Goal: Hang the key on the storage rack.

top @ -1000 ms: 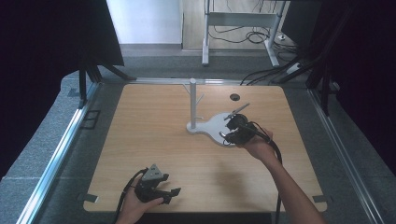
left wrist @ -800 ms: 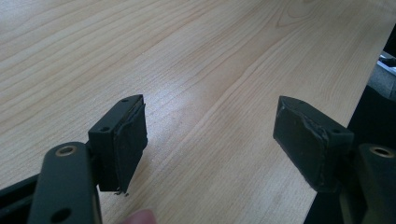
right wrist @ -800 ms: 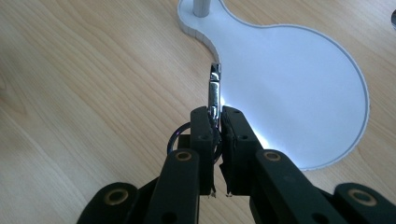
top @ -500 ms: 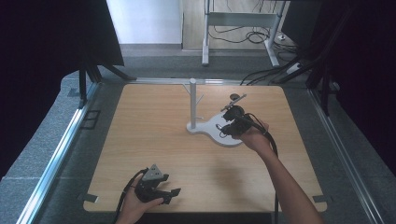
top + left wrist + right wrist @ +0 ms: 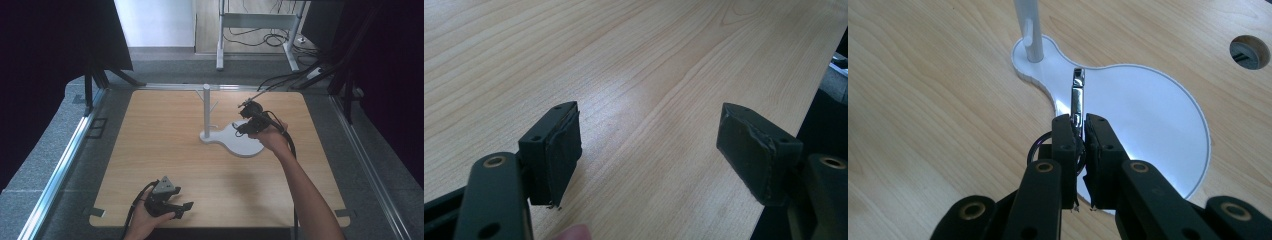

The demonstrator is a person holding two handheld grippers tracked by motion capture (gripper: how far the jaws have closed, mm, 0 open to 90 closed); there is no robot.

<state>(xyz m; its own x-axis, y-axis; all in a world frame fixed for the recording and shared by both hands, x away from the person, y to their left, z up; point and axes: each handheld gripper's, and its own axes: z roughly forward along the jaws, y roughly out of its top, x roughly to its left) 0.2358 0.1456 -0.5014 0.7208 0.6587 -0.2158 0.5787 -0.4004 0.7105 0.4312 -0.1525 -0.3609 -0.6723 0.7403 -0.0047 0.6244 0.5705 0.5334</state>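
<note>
A white stand with a flat base and an upright post with small pegs sits mid-table. My right gripper hovers over the base's far right side, shut on a silver metal clasp that sticks up between the pads; a dark ring hangs from it at the left jaw. In the right gripper view the post stands ahead of the right gripper. My left gripper rests near the table's front edge, open, with nothing between its pads.
The wooden table has a round cable hole beyond the stand base. Metal rails run along the table's left and right sides. A desk frame and cables stand on the floor behind.
My right gripper has lifted a little and moved toward the far side of the stand base, still carrying the clasp. The left gripper has stayed put.
</note>
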